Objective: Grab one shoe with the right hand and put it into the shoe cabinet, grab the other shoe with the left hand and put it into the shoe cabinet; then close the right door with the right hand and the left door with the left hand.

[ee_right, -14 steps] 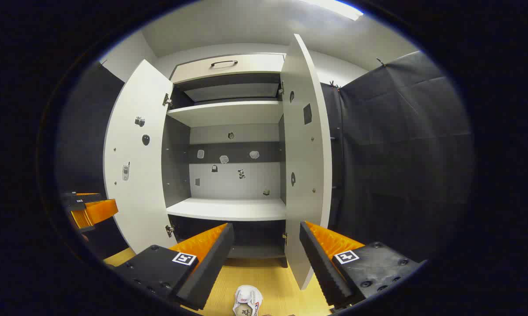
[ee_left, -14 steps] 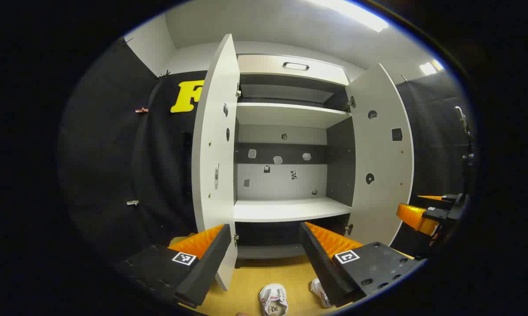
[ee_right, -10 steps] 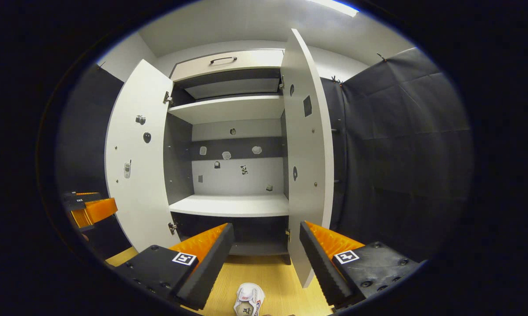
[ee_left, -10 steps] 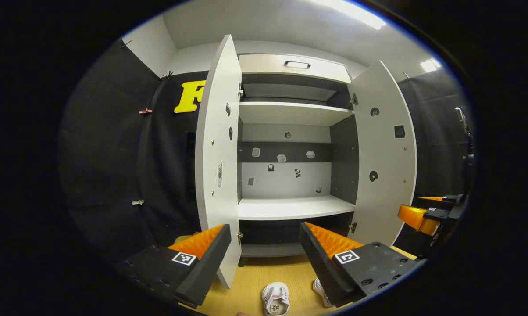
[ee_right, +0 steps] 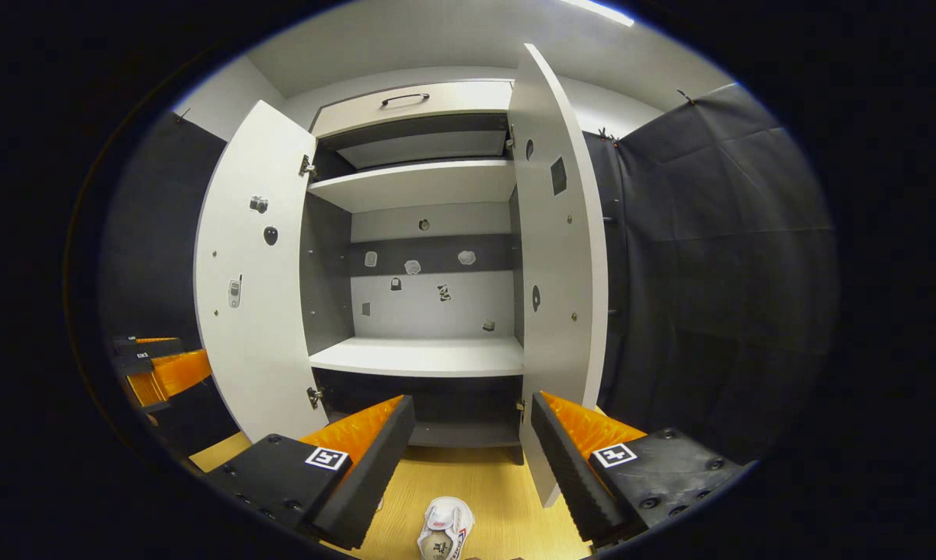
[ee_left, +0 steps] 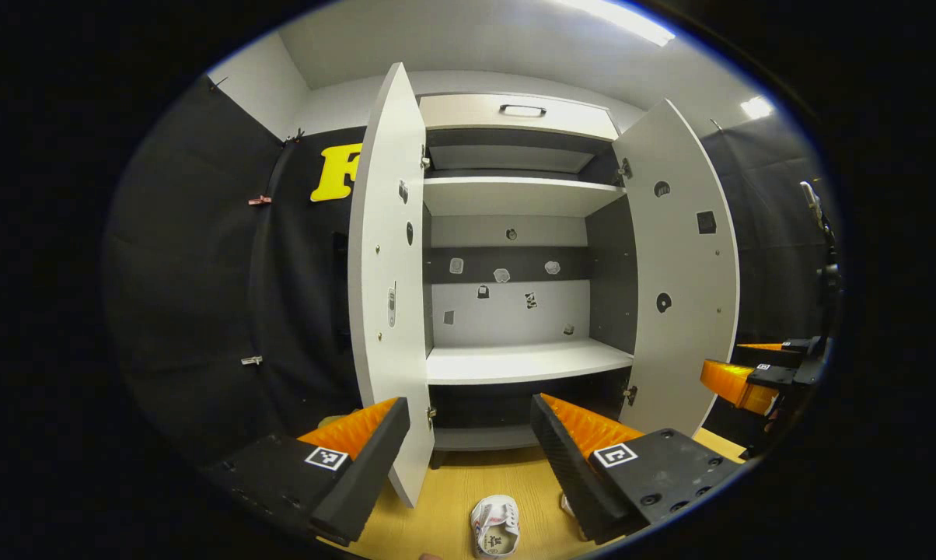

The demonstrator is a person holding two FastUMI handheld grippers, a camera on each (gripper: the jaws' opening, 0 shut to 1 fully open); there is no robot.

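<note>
Now the shoe cabinet [ee_left: 515, 233] sits a touch higher ahead of both tools — they're dipping toward the floor [ee_right: 483, 482]. Left tool [ee_left: 468, 451] and right tool [ee_right: 472, 451] both gape wide, empty; one shoe [ee_right: 443, 530] lies just below.

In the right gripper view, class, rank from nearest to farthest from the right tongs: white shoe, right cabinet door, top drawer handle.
1. White shoe, on the floor just below.
2. Right cabinet door, open, ahead.
3. Top drawer handle, highest, at the cabinet's front.
</note>
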